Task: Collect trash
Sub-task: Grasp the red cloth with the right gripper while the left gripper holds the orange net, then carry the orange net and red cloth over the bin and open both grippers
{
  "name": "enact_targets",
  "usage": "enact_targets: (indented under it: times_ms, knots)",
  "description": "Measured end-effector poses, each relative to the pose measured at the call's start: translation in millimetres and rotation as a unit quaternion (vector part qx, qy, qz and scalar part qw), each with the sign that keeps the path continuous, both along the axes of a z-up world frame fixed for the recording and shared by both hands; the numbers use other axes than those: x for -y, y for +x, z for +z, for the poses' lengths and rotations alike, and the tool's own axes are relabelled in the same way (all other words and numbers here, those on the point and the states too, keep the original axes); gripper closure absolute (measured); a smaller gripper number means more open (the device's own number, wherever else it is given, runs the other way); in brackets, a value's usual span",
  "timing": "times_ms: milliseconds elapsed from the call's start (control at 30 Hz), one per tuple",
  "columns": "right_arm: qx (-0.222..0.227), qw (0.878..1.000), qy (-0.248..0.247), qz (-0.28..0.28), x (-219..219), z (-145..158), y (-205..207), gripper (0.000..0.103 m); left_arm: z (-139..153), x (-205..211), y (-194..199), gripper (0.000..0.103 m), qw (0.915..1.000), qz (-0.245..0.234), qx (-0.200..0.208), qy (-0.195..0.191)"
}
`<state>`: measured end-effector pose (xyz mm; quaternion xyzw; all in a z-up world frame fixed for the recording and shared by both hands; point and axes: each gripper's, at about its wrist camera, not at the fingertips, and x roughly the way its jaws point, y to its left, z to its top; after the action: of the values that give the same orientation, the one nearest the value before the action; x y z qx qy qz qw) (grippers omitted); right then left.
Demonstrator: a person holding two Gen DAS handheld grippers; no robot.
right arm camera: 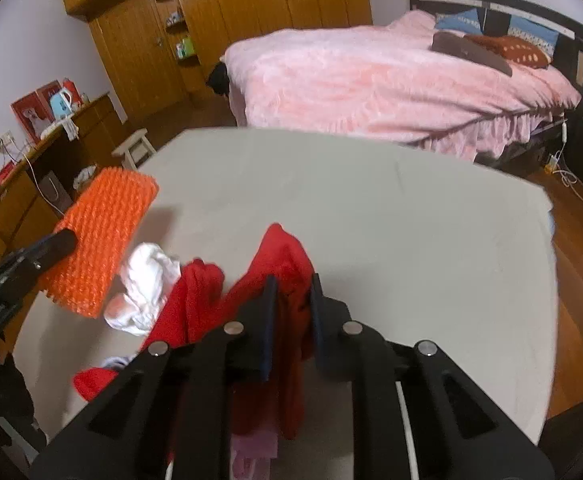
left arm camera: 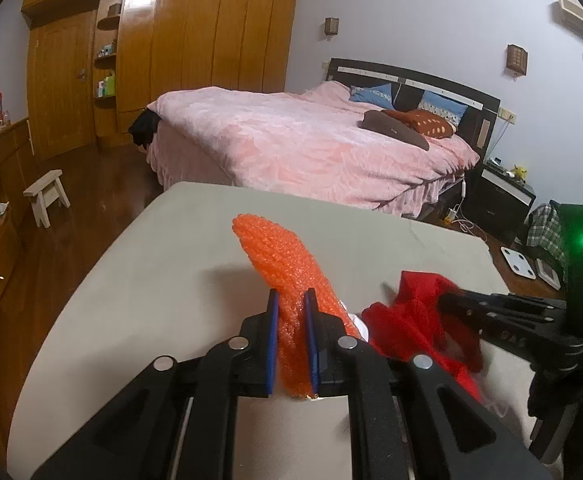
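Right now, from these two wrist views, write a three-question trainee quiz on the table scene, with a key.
1. True or false: the left gripper is shut on the orange bubble-wrap sheet.
2. Multiple choice: what does the right gripper grip? A. the crumpled white paper B. the red plastic bag C. nothing
3. Fill in: in the right wrist view, the white paper lies on the grey table between the orange sheet and the ____ bag.

Key: 1 true; 2 B; 3 red.
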<state>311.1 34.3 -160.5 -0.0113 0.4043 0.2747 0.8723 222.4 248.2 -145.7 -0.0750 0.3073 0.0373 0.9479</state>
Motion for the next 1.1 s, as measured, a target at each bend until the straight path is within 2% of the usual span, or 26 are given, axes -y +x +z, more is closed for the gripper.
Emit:
enact_targets:
  times_ms: [533,833,1100]
  knots:
    - [0.057,0.998,0.032,-0.023,40.1,60.9,-24.9,0.089,36.6,27.8,-13.2,0.091,0.9991,-0.027,0.030,0.009]
    - [0.063,0.996,0.040,-0.039,59.7,75.5,-40.5,0.089,47.8,48.8,-20.1,0.091,0.9985,-0.044,0.032,0.010]
    - [0.081,0.994,0.050,-0.059,87.2,97.8,-71.7,0.089,61.6,76.5,-33.9,0.091,0.9969,-0.066,0.041,0.009]
